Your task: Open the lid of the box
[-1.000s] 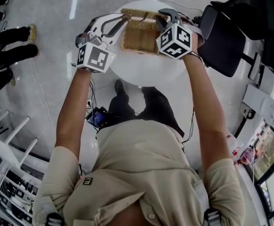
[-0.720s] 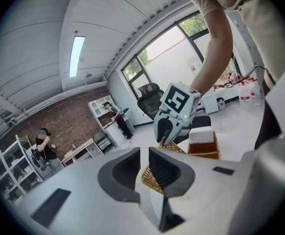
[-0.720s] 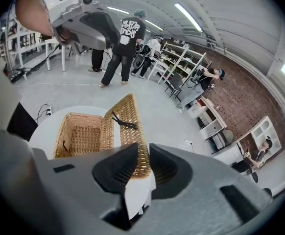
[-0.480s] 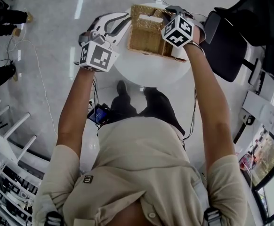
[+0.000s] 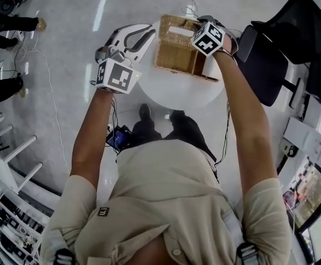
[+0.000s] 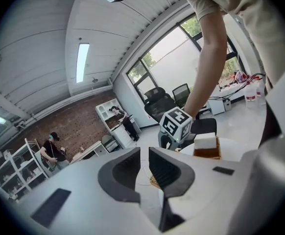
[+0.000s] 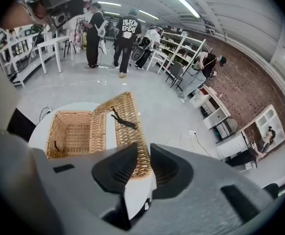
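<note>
Open-plan office or lab workspace. A round white table [image 5: 171, 90] stands on a pale glossy floor [image 5: 67, 15], with a black office chair [image 5: 265, 59] just beside it. Well away from the table are white shelves [image 7: 179, 45], a brick wall [image 7: 235, 67], tall windows [image 6: 181, 58] and people standing [image 7: 128, 33]. A strip light [image 6: 82, 61] runs overhead.

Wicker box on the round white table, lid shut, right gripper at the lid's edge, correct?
No: the lid is swung open, not shut. The right gripper view shows inside the box. The round white table and the right gripper at the lid's edge are correct.
</note>
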Tool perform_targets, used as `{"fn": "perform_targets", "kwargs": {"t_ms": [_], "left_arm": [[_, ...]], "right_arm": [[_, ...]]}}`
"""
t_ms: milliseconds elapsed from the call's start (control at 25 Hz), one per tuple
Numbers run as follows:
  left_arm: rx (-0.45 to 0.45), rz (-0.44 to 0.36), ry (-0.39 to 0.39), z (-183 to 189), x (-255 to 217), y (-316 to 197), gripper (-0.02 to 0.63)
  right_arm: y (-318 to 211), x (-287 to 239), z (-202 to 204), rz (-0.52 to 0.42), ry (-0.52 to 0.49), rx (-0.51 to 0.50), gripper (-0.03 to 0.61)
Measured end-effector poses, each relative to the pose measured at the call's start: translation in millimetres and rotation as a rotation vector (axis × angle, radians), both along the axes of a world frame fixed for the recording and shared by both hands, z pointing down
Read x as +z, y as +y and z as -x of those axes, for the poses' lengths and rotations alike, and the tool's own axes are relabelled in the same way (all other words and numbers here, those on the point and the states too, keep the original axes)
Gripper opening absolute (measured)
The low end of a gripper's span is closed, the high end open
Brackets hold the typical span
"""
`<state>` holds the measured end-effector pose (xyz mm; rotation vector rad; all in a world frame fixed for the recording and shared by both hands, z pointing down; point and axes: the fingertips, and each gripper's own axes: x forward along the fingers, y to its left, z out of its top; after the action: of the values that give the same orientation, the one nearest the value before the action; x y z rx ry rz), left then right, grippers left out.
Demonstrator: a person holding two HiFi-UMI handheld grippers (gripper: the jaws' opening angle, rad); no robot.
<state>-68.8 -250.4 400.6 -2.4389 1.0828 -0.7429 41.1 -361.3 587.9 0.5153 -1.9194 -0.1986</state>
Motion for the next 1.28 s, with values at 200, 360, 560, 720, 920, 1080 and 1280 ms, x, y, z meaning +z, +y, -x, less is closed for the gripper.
{"fn": "perform_targets", "kwargs": {"t_ms": [200, 360, 560, 720, 920, 1080, 1280], "left_arm": [[-0.023, -0.023, 0.004, 12.7, -20.7, 7.0, 0.052], [-0.035, -0.04, 0.01, 11.8, -36.7, 8.4, 0.052], [-0.043, -0.059, 0.015, 4.3, -56.3, 13.4, 0.052], [-0.044, -0.075, 0.029, -12.8, -77.4, 19.1, 0.052], [-0.046, -0.001, 0.112, -16.0, -102.3, 28.1, 0.052], [-0.044, 0.07, 0.273, -15.4, -131.4, 37.5, 0.052], [-0.021, 0.123, 0.446, -12.0, -158.6, 47.0, 0.052]], "right_arm": [[-2.5, -0.1, 6.9, 0.032, 0.01, 0.021, 0.074], [-6.5, -0.7, 2.1, 0.041, 0.012, 0.042, 0.081], [-5.9, -6.0, -14.7, 0.053, 0.023, 0.069, 0.091], [-6.1, -29.7, -32.6, 0.016, -0.011, 0.083, 0.083], [4.3, -76.8, -33.0, -0.042, -0.129, 0.136, 0.044], [21.6, -135.7, -24.1, -0.079, -0.321, 0.218, -0.005], [52.0, -231.2, -15.0, -0.11, -0.616, 0.281, -0.006]]}}
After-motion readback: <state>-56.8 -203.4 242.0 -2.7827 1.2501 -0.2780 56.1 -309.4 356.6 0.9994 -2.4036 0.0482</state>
